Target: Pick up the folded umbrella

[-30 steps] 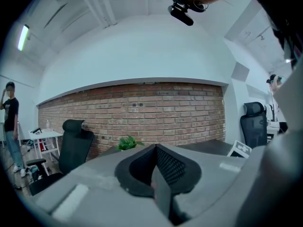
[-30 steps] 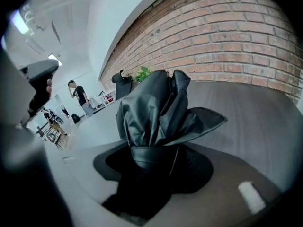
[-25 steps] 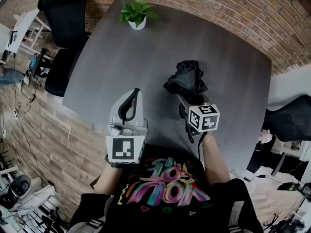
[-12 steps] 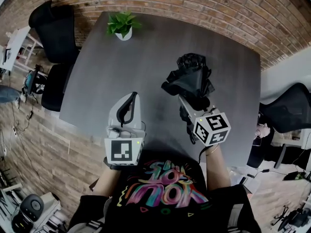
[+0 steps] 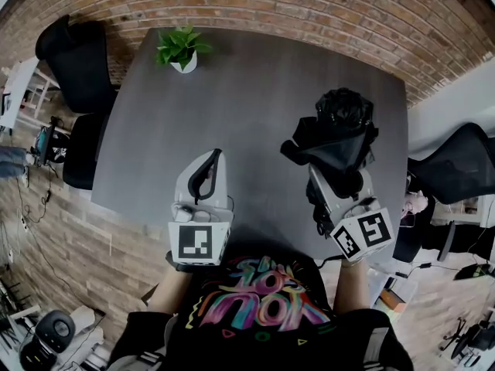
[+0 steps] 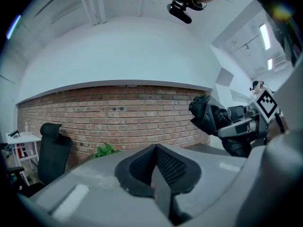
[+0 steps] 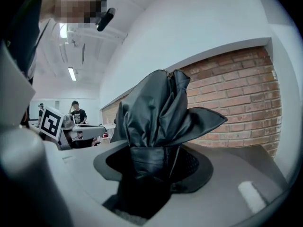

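While the grey left gripper hangs idle over the dark grey table, jaws pressed together on nothing, the grey right gripper pinches the folded black fabric umbrella clear above the tabletop. A firm squeeze and a level wrist should stop the loose folds slipping.

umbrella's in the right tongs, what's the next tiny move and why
Probably just hold the squeeze and steady the hand. The right tongs are clamped on the black folded umbrella, which looks lifted clear of the table. The left tongs are shut and empty, so nothing else seems needed.
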